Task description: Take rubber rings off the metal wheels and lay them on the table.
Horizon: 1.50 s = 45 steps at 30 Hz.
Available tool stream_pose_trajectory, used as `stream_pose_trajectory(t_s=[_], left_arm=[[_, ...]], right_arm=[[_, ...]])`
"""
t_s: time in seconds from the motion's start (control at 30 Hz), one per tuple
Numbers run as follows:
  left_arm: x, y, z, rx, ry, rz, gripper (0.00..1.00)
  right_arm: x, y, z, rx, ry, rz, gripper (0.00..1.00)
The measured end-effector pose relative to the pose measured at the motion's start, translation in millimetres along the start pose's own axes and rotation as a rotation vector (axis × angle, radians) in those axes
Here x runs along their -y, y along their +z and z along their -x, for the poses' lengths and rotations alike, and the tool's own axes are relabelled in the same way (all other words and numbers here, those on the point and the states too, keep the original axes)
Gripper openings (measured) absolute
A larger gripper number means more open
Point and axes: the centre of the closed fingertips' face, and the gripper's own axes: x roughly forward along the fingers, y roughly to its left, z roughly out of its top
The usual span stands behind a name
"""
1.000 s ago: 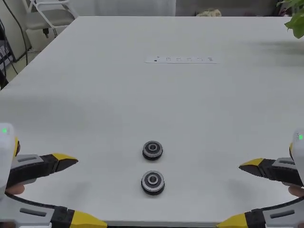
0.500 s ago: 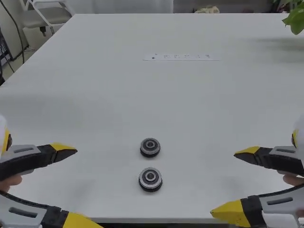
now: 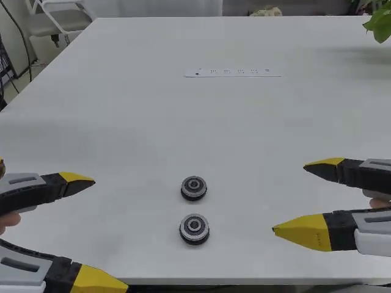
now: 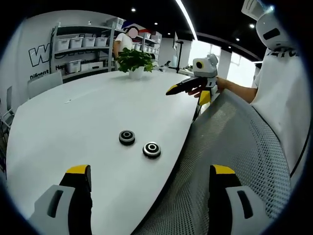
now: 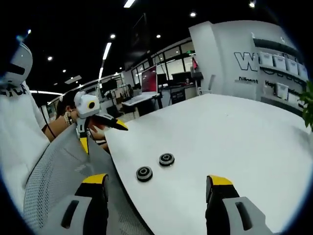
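The left gripper holds its jaws spread wide with nothing between them, hovering over the near edge of the bench, left of the wheels. The right gripper is just as wide and empty, over the same edge on the right. Between them, well apart from both, two wheels lie flat near the middle of the near edge: the near wheel sits just beside the far wheel, not touching it. Each has a dark rubber ring around its metal hub. Toward the far edge a pale strip lies in the bench top, and a plant shows at the far right.
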Motion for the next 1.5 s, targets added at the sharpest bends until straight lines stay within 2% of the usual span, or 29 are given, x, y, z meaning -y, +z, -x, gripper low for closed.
stream_pose_trajectory(t_s=[0.2, 0.33, 0.5, 0.67, 0.77, 0.93, 1.0, 1.1, 1.23, 1.4, 1.47, 1.5], left_arm=[[-1.3, 7.3, 5.5, 0.014, 0.017, -0.021, 0.99], [-1.9, 13.7, 7.9, 0.035, 0.026, -0.031, 0.99], [-6.0, 15.4, 7.6, 0.044, 0.041, -0.037, 0.99], [-5.0, 18.1, 8.7, 0.039, 0.038, -0.057, 0.99], [-5.6, 23.1, 10.9, 0.045, 0.043, -0.073, 0.99], [-6.5, 32.2, 13.0, 0.055, 0.048, -0.094, 0.99], [-6.3, 38.8, 14.1, 0.072, 0.037, -0.113, 0.99], [-11.2, 47.6, 16.4, 0.09, 0.037, -0.12, 0.98], [-19.2, 60.3, 17.5, 0.087, 0.054, -0.167, 0.97], [-20.6, 78.1, 11.7, 0.103, 0.042, -0.219, 0.94], [-21.1, 83.5, 5.8, 0.118, 0.036, -0.238, 0.91], [-19.9, 86.6, 0.0, 0.139, 0.029, -0.242, 0.88]], right_arm=[[0.5, 4.1, 0.4, -0.002, -0.001, 0.017, 0.81], [1.9, 14.2, 3.5, 0.016, -0.012, 0.053, 0.8], [3.4, 35.8, 9.0, 0.075, -0.028, 0.102, 0.78], [6.6, 44.6, 12.9, 0.071, -0.039, 0.134, 0.78], [6.1, 50.5, 15.7, 0.072, -0.041, 0.154, 0.76], [4.8, 68.0, 19.4, 0.105, -0.033, 0.197, 0.75], [4.0, 74.8, 18.8, 0.121, -0.026, 0.209, 0.73], [1.5, 87.6, 12.9, 0.156, -0.001, 0.233, 0.68], [0.2, 94.6, -3.5, 0.15, 0.015, 0.267, 0.66], [-2.7, 97.8, -30.1, 0.12, 0.053, 0.291, 0.6], [-7.0, 92.9, -42.3, 0.084, 0.087, 0.303, 0.58], [-7.9, 87.7, -47.8, 0.058, 0.103, 0.309, 0.57]])
